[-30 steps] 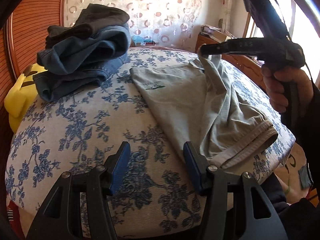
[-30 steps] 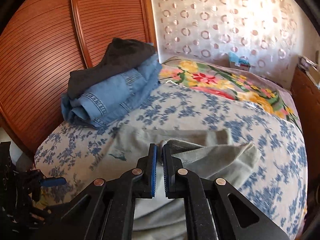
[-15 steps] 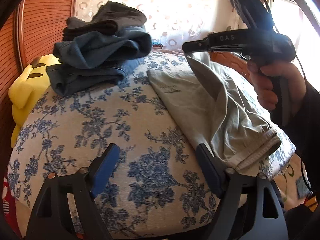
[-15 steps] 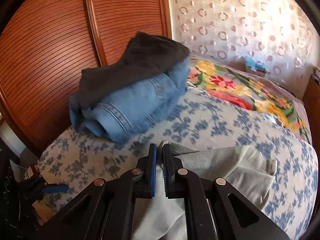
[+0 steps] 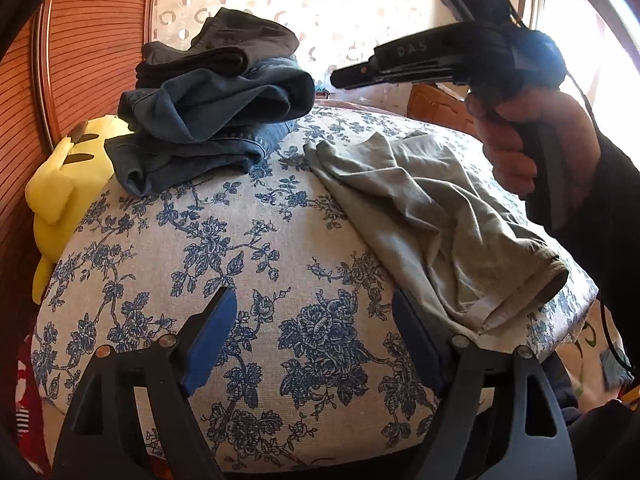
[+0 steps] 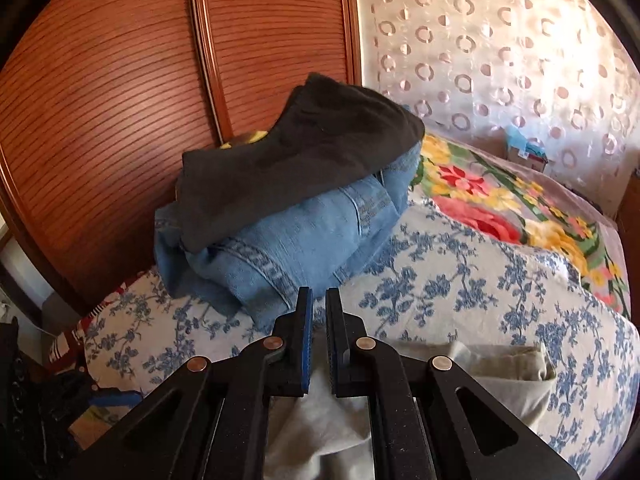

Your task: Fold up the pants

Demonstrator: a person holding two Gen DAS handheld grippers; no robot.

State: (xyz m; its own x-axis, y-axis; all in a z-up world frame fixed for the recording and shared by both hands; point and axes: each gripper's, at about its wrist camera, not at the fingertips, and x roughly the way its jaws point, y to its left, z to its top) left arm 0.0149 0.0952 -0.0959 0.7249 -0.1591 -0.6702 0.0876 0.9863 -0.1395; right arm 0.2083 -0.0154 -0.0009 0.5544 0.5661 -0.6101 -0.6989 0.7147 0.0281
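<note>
— Two grippers were in view; what was each doing?

— The left gripper (image 5: 310, 342) sat low at six o'clock in its own view, its blue-padded jaws spread wide with nothing between them, hovering over the blue-flowered bedcover (image 5: 224, 240). The right gripper (image 6: 319, 338) had its jaws drawn to a narrow slit, and no cloth showed in that slit; seen from the left wrist camera, its tip (image 5: 352, 76) hung in the air at one o'clock, clear of the fabric.

— And the pants?

— The grey-green pants (image 5: 420, 216) lay on the bedcover at about three o'clock of the left view, folded over on themselves and wrinkled, with the ribbed waistband (image 5: 554, 276) gaping open near the bed's edge. From the right wrist camera they (image 6: 496, 368) lay directly beneath the fingers, at five o'clock.

— Anything else on the bed?

— A stack of folded jeans (image 5: 208, 132) topped by a dark garment (image 5: 228, 48) at eleven o'clock, well apart from the pants, and a yellow plush toy (image 5: 64, 188) at nine o'clock (partly tucked behind the stack). A bright floral blanket (image 6: 500, 200) showed at two o'clock in the right view.
</note>
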